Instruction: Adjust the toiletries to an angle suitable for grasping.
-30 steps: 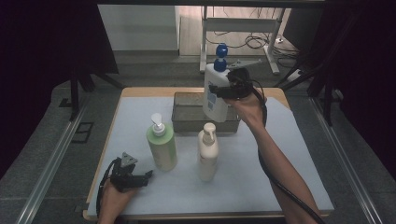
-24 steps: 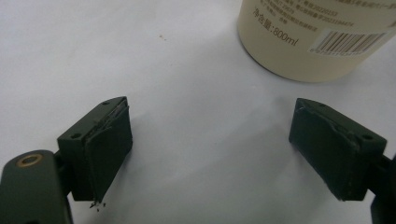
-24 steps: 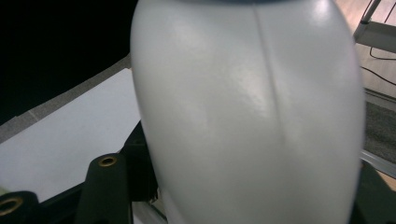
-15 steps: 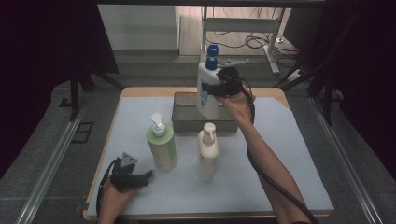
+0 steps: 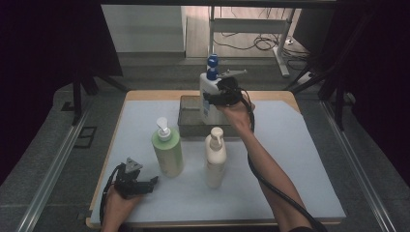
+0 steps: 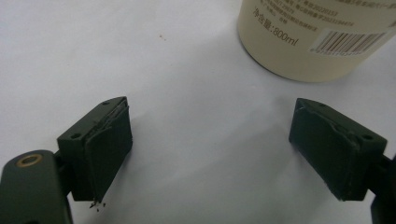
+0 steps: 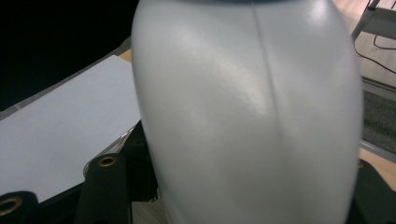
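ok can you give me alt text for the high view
The right tool holds a white pump bottle with a blue top above a dark tray. A green bottle and a cream bottle stand nearer; the left tool rests open.

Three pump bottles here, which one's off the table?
The white bottle with the blue pump, held in the right hand-held gripper over the dark bin. The green and cream bottles stand on the mat.

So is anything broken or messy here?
A little: the left tongs have a frayed pad, with dark crumbs on the sheet under it. No spills; the green bottle and cream bottle stand upright.
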Available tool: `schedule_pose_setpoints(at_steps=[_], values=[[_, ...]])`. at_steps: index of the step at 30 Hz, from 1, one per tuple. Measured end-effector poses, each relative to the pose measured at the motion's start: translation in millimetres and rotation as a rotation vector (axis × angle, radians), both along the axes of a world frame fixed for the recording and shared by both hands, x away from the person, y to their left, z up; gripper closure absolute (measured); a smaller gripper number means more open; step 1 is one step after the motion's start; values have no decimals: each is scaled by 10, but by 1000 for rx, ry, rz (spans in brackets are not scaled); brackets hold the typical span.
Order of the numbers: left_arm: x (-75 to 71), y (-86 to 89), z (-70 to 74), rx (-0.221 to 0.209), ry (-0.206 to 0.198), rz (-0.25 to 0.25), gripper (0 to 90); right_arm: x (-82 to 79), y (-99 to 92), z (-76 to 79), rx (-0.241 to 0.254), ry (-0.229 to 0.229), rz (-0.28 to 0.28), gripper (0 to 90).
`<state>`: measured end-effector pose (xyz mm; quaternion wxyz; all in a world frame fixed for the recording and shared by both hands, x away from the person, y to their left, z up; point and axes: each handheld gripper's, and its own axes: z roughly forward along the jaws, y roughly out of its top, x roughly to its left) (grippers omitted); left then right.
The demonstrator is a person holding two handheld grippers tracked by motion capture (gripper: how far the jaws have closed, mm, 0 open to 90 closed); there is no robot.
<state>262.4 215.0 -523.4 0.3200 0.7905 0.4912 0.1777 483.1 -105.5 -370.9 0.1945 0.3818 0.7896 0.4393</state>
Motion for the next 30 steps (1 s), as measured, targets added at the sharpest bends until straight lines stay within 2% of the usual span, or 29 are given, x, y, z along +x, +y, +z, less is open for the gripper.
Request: schedule_pose_setpoints(at_steps=[14,19,27,30], values=[[0,1,0,-1,0,0,133,-5,-5,-293,-3,20,-14,403],[0,0,0,-1,0,0,133,-7,-21,-343,-2,24,-18,402],[0,0,0,-1,0,0,133,-46,-41,-379,3,9,-16,396],[0,0,0,0,0,0,133,-80,-36,-391,-11,-6,-1,392]])
